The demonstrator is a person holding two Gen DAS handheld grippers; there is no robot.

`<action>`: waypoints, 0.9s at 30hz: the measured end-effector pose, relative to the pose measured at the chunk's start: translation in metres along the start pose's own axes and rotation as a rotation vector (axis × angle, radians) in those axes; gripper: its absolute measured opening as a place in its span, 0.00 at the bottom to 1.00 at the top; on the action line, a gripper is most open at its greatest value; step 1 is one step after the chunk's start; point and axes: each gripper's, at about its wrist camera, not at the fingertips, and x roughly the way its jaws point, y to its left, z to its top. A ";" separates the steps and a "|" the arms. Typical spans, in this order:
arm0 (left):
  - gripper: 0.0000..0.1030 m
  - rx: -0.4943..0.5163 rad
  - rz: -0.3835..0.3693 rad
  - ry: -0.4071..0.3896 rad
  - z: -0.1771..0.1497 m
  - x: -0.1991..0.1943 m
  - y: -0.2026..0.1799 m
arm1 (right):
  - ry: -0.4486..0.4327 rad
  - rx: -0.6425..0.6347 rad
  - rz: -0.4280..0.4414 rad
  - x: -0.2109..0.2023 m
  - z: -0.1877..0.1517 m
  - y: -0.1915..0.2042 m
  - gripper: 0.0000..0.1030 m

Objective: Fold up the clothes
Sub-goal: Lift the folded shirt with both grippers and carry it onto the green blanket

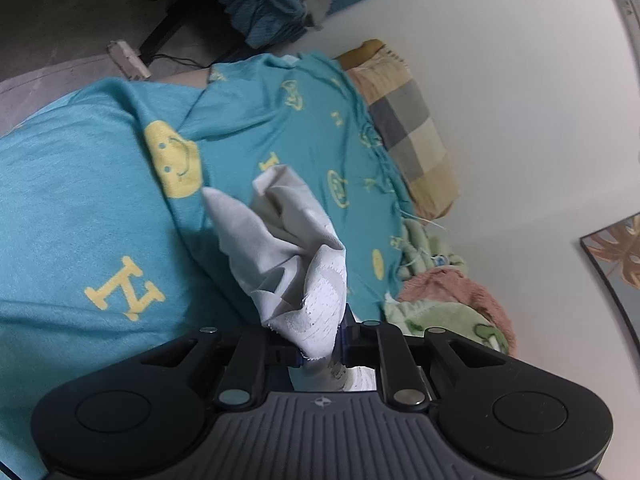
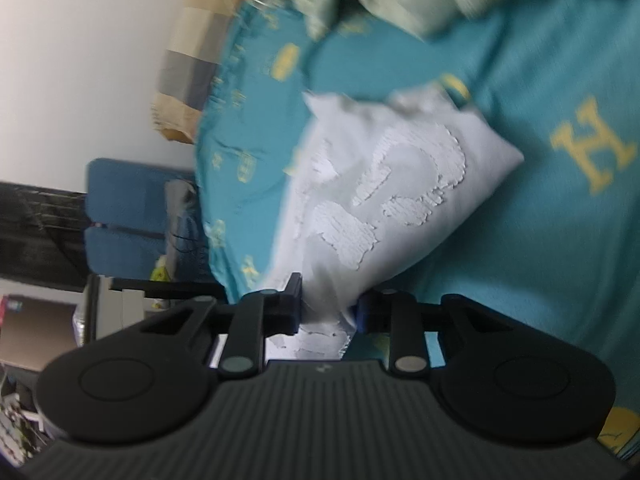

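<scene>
White garment (image 1: 296, 264): bunched between both sets of jaws, above teal bedsheet (image 1: 80, 200)
Left gripper (image 1: 320, 344): clenched on garment's edge
Right gripper (image 2: 328, 312): pads grasping garment

Bedroom in a home — a bed takes up most of both views, covered by a teal sheet (image 1: 72, 208) with yellow smiley and letter prints. Checked pillow (image 1: 412, 120) lies at the far edge against a plain white wall (image 1: 520, 80). Crumpled green blanket (image 1: 440, 316) and pink fleece (image 1: 460, 288) on the bed — framed leaf picture (image 1: 616, 256) on the wall, right.
</scene>
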 end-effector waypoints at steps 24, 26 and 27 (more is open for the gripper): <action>0.16 0.183 -0.389 0.282 -0.084 0.245 -0.388 | -0.532 -0.303 0.119 -0.214 0.323 0.111 0.26; 0.16 0.200 -0.400 0.311 -0.104 0.265 -0.396 | -0.568 -0.327 0.094 -0.223 0.334 0.102 0.26; 0.16 0.221 -0.401 0.319 -0.114 0.273 -0.395 | -0.568 -0.326 0.076 -0.224 0.336 0.093 0.26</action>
